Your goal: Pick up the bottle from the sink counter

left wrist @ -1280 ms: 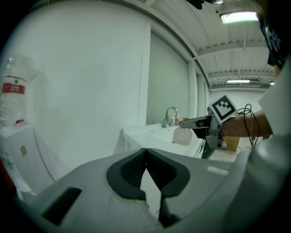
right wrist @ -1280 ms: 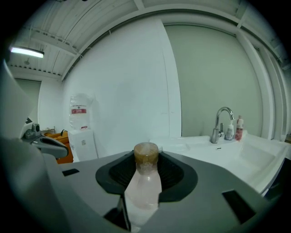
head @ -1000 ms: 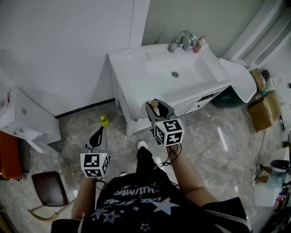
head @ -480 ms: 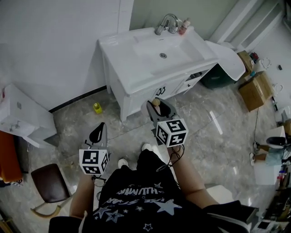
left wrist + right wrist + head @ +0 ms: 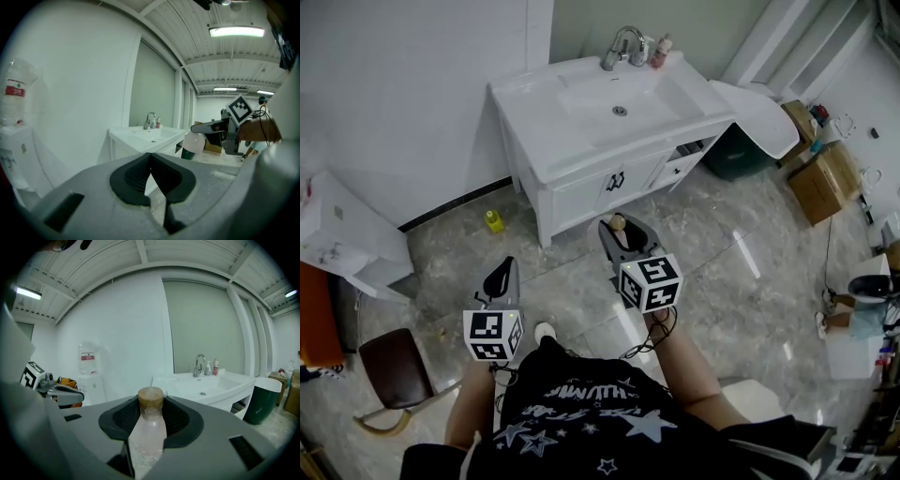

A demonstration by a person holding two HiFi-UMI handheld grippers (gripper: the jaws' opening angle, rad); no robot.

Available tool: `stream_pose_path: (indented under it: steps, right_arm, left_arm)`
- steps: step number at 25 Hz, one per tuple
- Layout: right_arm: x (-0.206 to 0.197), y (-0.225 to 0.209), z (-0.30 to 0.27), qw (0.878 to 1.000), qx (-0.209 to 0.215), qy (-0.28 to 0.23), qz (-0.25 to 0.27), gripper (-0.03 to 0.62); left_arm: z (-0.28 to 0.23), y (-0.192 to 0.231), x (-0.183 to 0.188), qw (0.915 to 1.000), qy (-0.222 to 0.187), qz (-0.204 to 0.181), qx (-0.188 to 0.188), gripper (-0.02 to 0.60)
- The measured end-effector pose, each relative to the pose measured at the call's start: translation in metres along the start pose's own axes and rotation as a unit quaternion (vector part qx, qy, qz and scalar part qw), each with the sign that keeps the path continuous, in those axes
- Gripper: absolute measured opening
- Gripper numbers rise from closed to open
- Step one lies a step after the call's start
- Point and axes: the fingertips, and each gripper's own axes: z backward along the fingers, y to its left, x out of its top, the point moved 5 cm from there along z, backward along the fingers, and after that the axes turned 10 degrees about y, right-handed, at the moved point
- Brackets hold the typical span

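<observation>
Head view, left to right. Chair (image 5: 389,375) at the floor's lower-left corner. White cooler (image 5: 347,248) against the left wall; the right gripper view shows a jug on top of it. Yellow container (image 5: 493,221) on the floor (image 5: 722,272) near the wall, just left of the sink cabinet.

Left gripper (image 5: 502,269) hangs over the floor in front of the person, well short of the cabinet. In the left gripper view its (image 5: 151,157) jaws are pressed together with nothing in them.

Sink counter (image 5: 520,103) stands against the back wall. Faucet (image 5: 623,45) at the counter's back edge, toiletries (image 5: 657,52) just right of it, towards the back-right corner.

Right gripper (image 5: 622,232) sits over the floor in front of the cabinet, level with its right half. The right gripper view shows its (image 5: 150,416) jaws partly apart and clamped on the bottle (image 5: 149,427): clear, pale pink body, brown cap, upright, neck sticking up past the pads. The bottle (image 5: 618,222) is off the counter, in the air in front of the cabinet, touching only the pads.

Dark green bin (image 5: 741,155) on the floor at the cabinet's right side. Cardboard box (image 5: 825,183) further right, near the right edge.
</observation>
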Motion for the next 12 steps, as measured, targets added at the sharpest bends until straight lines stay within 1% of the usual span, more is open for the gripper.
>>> stream_pose_path:
  steps: [7,12]
  right_arm:
    - [-0.037,-0.009,0.058,1.0,0.025,0.01,0.001,0.146]
    - [-0.069,-0.011,0.097,0.999,0.039,0.019,-0.001,0.145]
  left_arm:
    - [0.035,-0.068,-0.017,0.9998,0.005,-0.006,0.019,0.017]
    - [0.062,-0.108,-0.038,0.9995,0.008,0.0,0.031,0.017]
